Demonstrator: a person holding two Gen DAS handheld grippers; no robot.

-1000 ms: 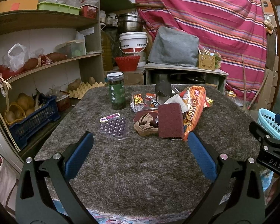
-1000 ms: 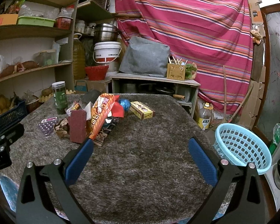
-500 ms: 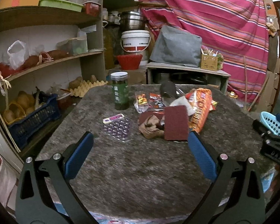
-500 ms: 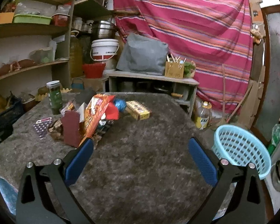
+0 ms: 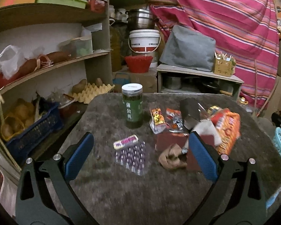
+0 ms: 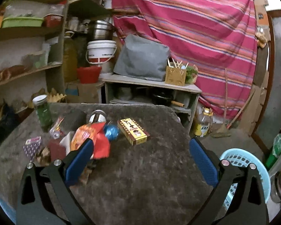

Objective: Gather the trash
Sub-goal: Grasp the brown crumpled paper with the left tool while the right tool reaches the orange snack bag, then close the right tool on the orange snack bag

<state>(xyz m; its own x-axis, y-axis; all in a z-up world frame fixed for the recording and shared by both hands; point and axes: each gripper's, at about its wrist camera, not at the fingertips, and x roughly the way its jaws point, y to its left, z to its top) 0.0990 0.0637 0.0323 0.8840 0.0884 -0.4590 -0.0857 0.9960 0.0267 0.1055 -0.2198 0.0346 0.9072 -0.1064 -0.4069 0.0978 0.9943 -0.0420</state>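
Both wide-open, empty claws, left claw (image 5: 140, 156) and right claw (image 6: 140, 156), have advanced toward the colourful crinkled wrapper pile (image 5: 194, 129) on the grey fuzzy counter (image 5: 140, 187); collecting looks imminent.

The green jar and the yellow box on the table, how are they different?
The green jar stands upright; the yellow box lies flat. The jar is round with a pale lid; the box is long and has corners. The jar sits at the table's far left; the box lies right of the wrapper pile. Both rest untouched on the grey fuzzy table.
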